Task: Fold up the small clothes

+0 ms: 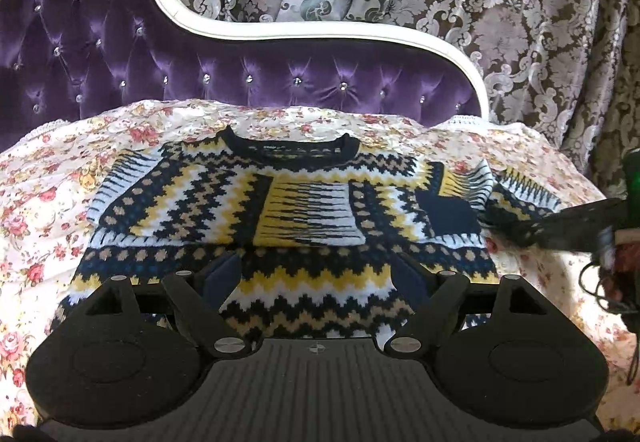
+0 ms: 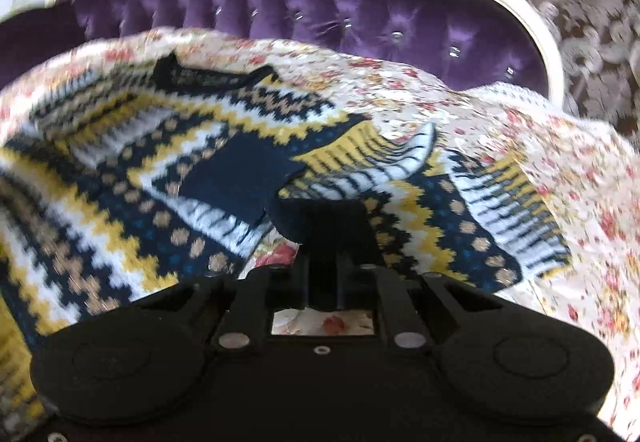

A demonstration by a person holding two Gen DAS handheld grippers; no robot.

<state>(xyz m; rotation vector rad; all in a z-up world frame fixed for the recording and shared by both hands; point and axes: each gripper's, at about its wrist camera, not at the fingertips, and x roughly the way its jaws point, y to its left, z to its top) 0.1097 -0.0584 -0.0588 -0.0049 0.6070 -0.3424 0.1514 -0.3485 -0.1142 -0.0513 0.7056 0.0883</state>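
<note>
Black jaws of the left gripper (image 1: 320,274) stand wide apart at 6 o'clock in the left wrist view, holding nothing, poised low over the hem half of a zigzag-knit sweater (image 1: 288,202). That sweater lies front up on a floral bedspread (image 1: 52,202), collar toward 12 o'clock and the purple tufted headboard (image 1: 120,42), both sleeves already laid across the chest, apparently so the body can be folded next. From 3 o'clock the right gripper (image 1: 516,228) reaches in, blurred, its tip at the sweater's right edge.

Seen from the right wrist, the right gripper (image 2: 320,226) has its jaws drawn together, and the knit's edge appears pinched between them just below the dark cuff (image 2: 236,178); blur leaves the grip itself uncertain. Bedspread shows through beneath the lifted edge, suggesting the side is being raised for a fold toward the middle. For the left jaws, the fabric sits directly between and beneath them, though they do not seem to press on it.
</note>
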